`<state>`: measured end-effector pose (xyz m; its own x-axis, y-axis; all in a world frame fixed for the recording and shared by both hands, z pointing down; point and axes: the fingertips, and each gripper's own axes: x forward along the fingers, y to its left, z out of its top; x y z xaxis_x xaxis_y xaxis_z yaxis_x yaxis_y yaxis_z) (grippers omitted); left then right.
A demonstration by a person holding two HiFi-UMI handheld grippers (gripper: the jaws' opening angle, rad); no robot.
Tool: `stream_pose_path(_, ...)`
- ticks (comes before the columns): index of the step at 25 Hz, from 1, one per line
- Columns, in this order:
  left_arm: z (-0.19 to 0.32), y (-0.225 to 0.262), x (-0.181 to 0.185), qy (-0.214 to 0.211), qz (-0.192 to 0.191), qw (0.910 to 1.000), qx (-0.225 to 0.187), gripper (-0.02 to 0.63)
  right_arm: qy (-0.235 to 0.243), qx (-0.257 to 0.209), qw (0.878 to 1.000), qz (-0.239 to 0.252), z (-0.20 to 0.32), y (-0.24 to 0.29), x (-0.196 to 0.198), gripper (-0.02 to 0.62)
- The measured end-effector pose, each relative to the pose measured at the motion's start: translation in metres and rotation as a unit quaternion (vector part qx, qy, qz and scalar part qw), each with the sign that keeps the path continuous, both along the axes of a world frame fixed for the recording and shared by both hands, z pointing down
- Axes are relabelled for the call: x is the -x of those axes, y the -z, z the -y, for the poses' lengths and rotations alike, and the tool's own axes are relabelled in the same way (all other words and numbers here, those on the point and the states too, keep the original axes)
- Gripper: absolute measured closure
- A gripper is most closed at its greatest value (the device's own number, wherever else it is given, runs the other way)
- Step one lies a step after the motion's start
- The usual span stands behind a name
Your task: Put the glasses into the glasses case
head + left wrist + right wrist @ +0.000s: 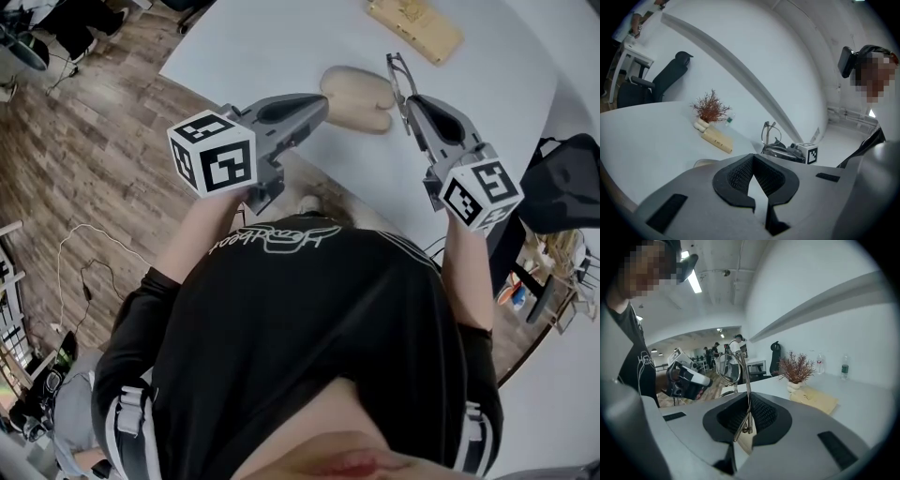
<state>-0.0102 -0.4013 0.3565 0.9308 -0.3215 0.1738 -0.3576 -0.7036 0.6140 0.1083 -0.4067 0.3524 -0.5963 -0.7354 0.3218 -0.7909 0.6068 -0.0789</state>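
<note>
The wire-framed glasses point(401, 82) stand upright in my right gripper point(412, 101), which is shut on one thin temple arm. In the right gripper view the temple runs up from between the jaws to the round lens point(728, 367). The beige glasses case point(357, 97) lies on the white table point(272, 47) between the two grippers. My left gripper point(321, 105) hovers just left of the case, shut with nothing in it. The left gripper view shows the glasses point(770, 135), the right gripper point(794, 151) under them and a sliver of the case point(705, 162).
A flat wooden box point(415, 28) lies further back on the table, with a small potted plant point(710, 108) behind it. Two bottles point(819, 363) stand by the wall. The table's near edge runs right under my hands, with wooden floor point(84, 159) to the left. Office chairs point(663, 84) stand nearby.
</note>
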Motion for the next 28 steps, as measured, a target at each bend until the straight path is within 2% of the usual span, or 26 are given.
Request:
stream_pose_path(11, 0.008, -0.023, 0.015, 0.024, 0.008, 0.9995, 0.02, 0.6, 0.008, -0.008, 0.989, -0.147, 0.032, -0.059, 0.006, 0.572)
stream_pose_path(15, 0.007, -0.03, 0.018, 0.029, 0.011, 0.9992, 0.025, 0.6, 0.033, -0.009, 0.977, -0.208, 0.034, -0.087, 0.013, 0.572)
stream_pose_path(20, 0.004, -0.031, 0.022, 0.032, 0.01, 0.9991, 0.024, 0.6, 0.061, 0.004, 0.969, -0.24, 0.03, -0.112, 0.021, 0.572)
stream_pose_path(25, 0.007, -0.042, 0.021, 0.03, 0.022, 0.9988, 0.033, 0.6, 0.098, 0.011, 0.948, -0.303, 0.03, -0.143, 0.022, 0.572)
stream_pose_path(28, 0.01, -0.046, 0.024, 0.032, 0.028, 0.9985, 0.035, 0.6, 0.116, 0.02, 0.939, -0.324, 0.03, -0.156, 0.024, 0.572)
